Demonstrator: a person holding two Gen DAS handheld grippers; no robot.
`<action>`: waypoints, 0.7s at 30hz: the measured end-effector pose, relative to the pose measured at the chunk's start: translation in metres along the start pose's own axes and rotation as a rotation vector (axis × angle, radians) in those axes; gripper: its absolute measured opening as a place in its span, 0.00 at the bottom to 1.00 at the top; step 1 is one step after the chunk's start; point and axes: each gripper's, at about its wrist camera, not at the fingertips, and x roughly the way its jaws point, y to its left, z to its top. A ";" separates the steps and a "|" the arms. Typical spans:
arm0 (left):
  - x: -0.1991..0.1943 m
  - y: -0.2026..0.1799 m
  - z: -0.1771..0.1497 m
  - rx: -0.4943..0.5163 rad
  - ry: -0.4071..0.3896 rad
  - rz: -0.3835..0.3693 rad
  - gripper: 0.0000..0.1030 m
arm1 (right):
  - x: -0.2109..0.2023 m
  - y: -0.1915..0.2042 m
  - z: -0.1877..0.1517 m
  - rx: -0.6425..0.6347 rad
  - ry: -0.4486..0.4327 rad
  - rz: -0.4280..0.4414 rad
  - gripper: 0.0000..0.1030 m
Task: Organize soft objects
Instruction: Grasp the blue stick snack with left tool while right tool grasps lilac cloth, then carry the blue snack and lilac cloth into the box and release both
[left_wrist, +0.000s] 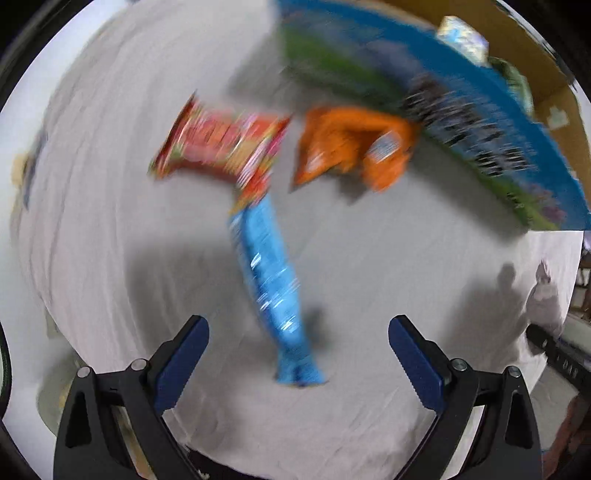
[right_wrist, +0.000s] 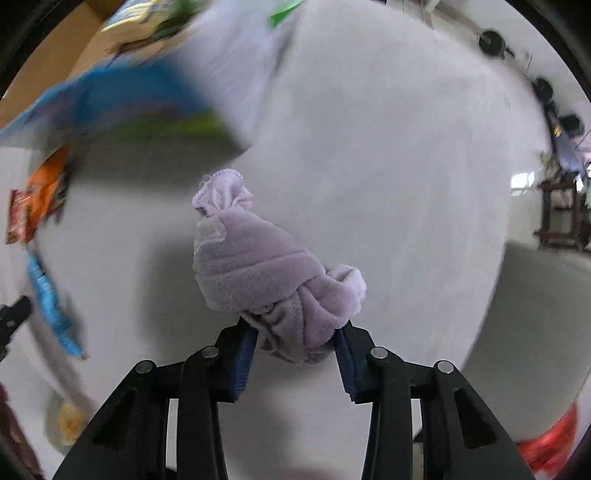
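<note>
A rolled lilac cloth (right_wrist: 255, 266) hangs over the white table cover (right_wrist: 388, 166), and my right gripper (right_wrist: 295, 330) is shut on its lower bunched end, both blue pads pressing into the fabric. In the left wrist view my left gripper (left_wrist: 298, 325) stands open, pointing down over a long blue snack packet (left_wrist: 269, 280) whose near end lies between the fingers, untouched. Beyond it lie a red packet (left_wrist: 221, 147) and an orange packet (left_wrist: 351, 147). The right wrist view shows the blue packet (right_wrist: 51, 306) and orange packet (right_wrist: 44, 184) at its left edge. Both views are blurred.
A large blue and green printed box (left_wrist: 443, 110) stands at the back right, behind the orange packet, with a brown cardboard box (left_wrist: 554, 103) past it. The printed box (right_wrist: 129, 99) fills the upper left of the right wrist view. Something red (right_wrist: 550, 443) lies beyond the table's lower right edge.
</note>
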 end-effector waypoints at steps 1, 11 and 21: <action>0.008 0.012 -0.001 -0.024 0.026 -0.006 0.97 | 0.002 0.009 -0.005 0.014 -0.002 0.016 0.40; 0.061 0.039 0.029 -0.053 0.143 -0.110 0.73 | 0.035 0.060 -0.013 0.066 0.036 0.040 0.40; 0.046 -0.020 0.030 0.313 0.033 0.030 0.23 | 0.034 0.068 0.007 0.071 0.071 0.083 0.46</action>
